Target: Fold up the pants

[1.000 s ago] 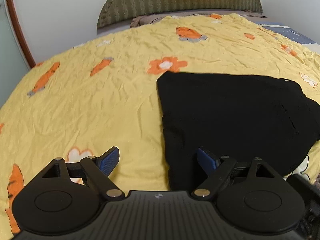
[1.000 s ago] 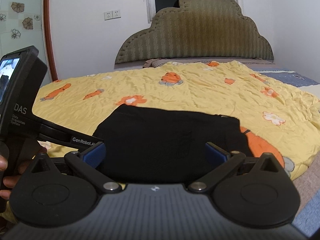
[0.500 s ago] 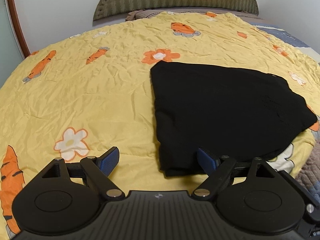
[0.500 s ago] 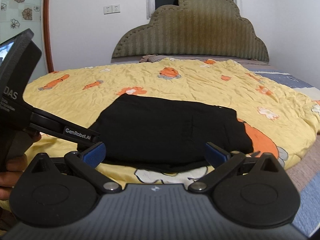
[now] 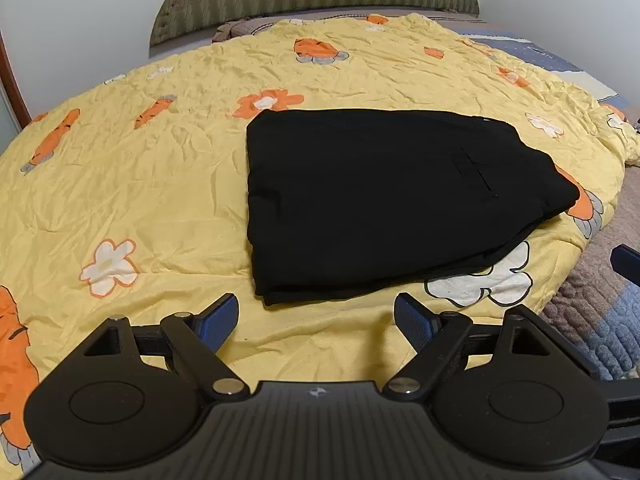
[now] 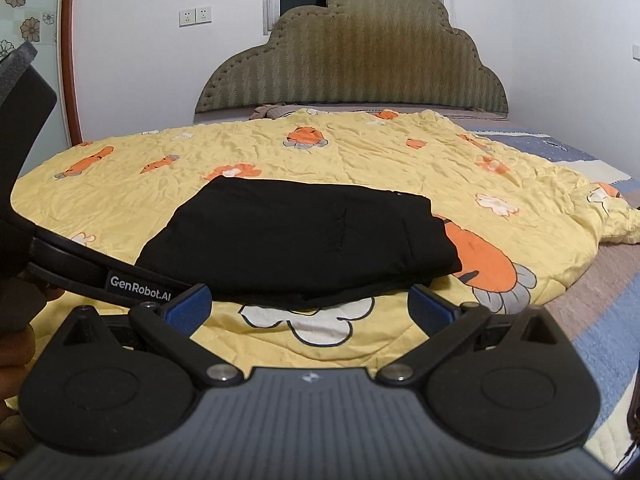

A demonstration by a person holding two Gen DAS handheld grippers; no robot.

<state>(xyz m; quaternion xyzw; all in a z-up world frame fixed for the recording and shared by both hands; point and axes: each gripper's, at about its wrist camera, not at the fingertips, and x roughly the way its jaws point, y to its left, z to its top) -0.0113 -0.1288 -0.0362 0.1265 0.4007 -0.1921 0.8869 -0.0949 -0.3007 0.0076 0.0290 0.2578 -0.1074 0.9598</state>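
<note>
The black pants (image 5: 384, 200) lie folded into a flat, roughly square stack on the yellow bedspread (image 5: 140, 184). They also show in the right wrist view (image 6: 304, 236). My left gripper (image 5: 316, 318) is open and empty, just short of the stack's near edge. My right gripper (image 6: 310, 306) is open and empty, also short of the stack's near edge and touching nothing. The left gripper's body (image 6: 80, 264) shows at the left of the right wrist view.
The bedspread has orange carrot and white flower prints. A padded headboard (image 6: 352, 60) stands at the far end against the wall. The bed's edge runs at the right, with a blue and brown blanket (image 5: 600, 320) beside it.
Both grippers have pulled back from the pants, toward the near edge of the bed. The left gripper's right finger was over the black cloth; now it is clear of it. The pants have not moved.
</note>
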